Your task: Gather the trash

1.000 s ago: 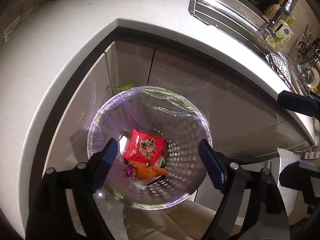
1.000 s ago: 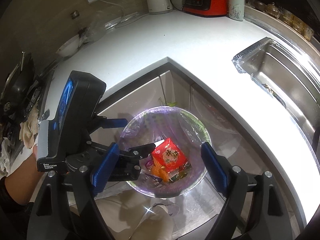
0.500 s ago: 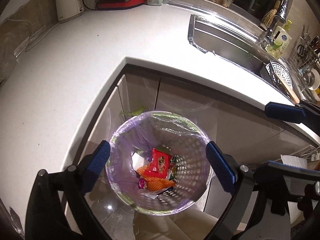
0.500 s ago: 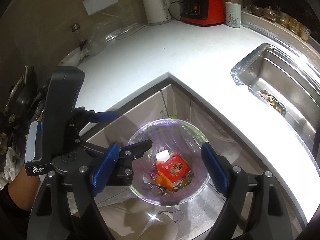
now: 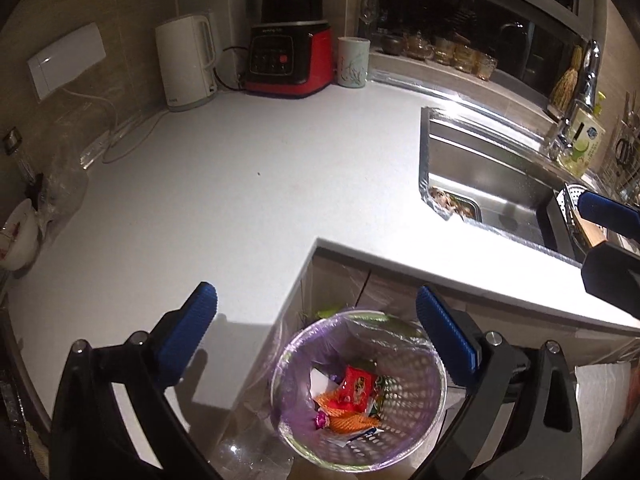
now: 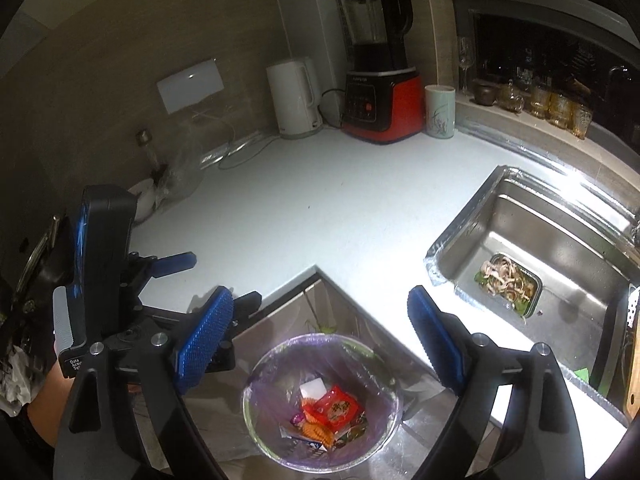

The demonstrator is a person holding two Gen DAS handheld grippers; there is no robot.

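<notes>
On the floor in the inner corner of the worktop [image 5: 240, 208]: one round waste bin [image 5: 420, 432], perforated plastic wall, lined with a thin glossy violet bag whose edge folds over the rim. Contents: a red crinkled snack packet [image 5: 356, 388], orange ridged wrappers, a white paper scrap and a small magenta sweet wrapper, all lying loose at the bottom. My left claw [image 5: 316, 332]: black frame, blue ribbed pads, spread to its widest above the bin, holding nothing. My right claw [image 6: 320, 332]: same build, blue studded pads, jaws opening at this moment, nothing between them; the bin shows in the gap below. Worktop: smooth, white, L-shaped. At the back wall: a white plastic kettle [image 5: 188, 64], a red and black blender [image 5: 292, 60] with a clear jug, a pale cylindrical cup [image 5: 352, 62]. To the right: a rectangular stainless steel sink [image 6: 560, 248], foil at its rim, with a metal tray of food scraps [image 6: 508, 280] inside.
</notes>
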